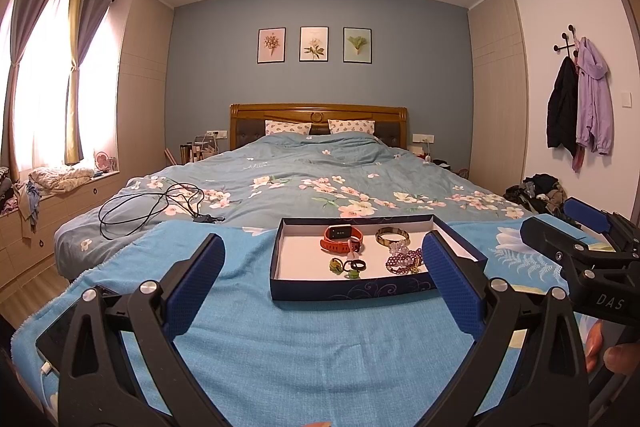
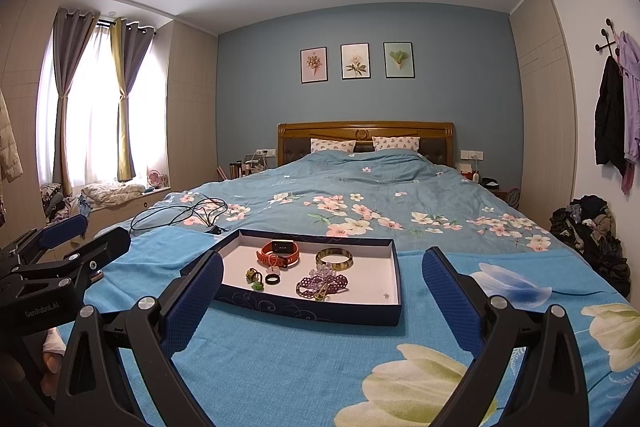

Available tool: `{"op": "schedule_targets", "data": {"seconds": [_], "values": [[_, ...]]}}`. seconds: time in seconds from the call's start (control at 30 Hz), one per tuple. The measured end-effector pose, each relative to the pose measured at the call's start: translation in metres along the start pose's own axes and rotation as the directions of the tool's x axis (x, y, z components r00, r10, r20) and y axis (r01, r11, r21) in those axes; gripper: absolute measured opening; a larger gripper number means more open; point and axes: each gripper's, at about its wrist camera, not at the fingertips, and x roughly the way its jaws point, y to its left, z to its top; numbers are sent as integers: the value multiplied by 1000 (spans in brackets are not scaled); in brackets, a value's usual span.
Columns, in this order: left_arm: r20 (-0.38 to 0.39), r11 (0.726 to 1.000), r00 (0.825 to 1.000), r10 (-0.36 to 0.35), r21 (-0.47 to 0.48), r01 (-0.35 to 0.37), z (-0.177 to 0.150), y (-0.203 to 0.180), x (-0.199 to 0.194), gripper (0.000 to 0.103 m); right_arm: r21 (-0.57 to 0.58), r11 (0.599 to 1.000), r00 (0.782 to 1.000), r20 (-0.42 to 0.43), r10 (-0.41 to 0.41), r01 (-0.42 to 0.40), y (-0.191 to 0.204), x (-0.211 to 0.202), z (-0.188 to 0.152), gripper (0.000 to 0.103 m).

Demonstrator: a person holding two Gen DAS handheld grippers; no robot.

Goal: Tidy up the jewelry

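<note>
A shallow dark-blue box (image 1: 352, 291) (image 2: 304, 309) with a white floor lies on a blue towel at the foot of the bed. In it lie an orange smartwatch (image 1: 341, 238) (image 2: 279, 253), a striped bangle (image 1: 392, 237) (image 2: 334, 258), purple bead bracelets (image 1: 404, 261) (image 2: 322, 285), a black ring (image 1: 357, 265) (image 2: 272, 279) and small green pieces (image 1: 335, 264) (image 2: 253, 275). My left gripper (image 1: 322, 281) is open and empty just short of the box. My right gripper (image 2: 322, 293) is open and empty, to the right of the left one.
The blue flowered towel (image 1: 280, 347) (image 2: 300, 367) covers the bed's foot. A black cable (image 1: 160, 207) (image 2: 180, 213) lies coiled on the flowered duvet to the left. A phone (image 1: 60, 331) lies at the towel's left edge. Clothes are piled on the floor at the right (image 2: 592, 227).
</note>
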Motion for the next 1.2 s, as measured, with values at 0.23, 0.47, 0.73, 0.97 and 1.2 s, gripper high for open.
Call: {"op": "schedule_targets", "data": {"seconds": [0.23,0.47,0.73,0.97,1.2], "values": [[-3,1000,1000,0,-1,0,-1,1,0,97,-1,1000,1000,-1,-2,2,0,1,-1,96],[-4,1000,1000,-1,0,1,-4,0,1,97,-1,1000,1000,-1,-1,1,1,1,-2,96],[-9,1000,1000,-4,-1,4,-4,1,2,97,3,1000,1000,-5,-1,1,0,2,-4,96],[-12,1000,1000,-3,1,3,-4,0,2,97,6,1000,1000,-5,-1,1,0,1,-5,96],[-15,1000,1000,1,8,-1,-5,0,3,97,-5,1000,1000,-14,-1,1,-1,1,-6,96]]}}
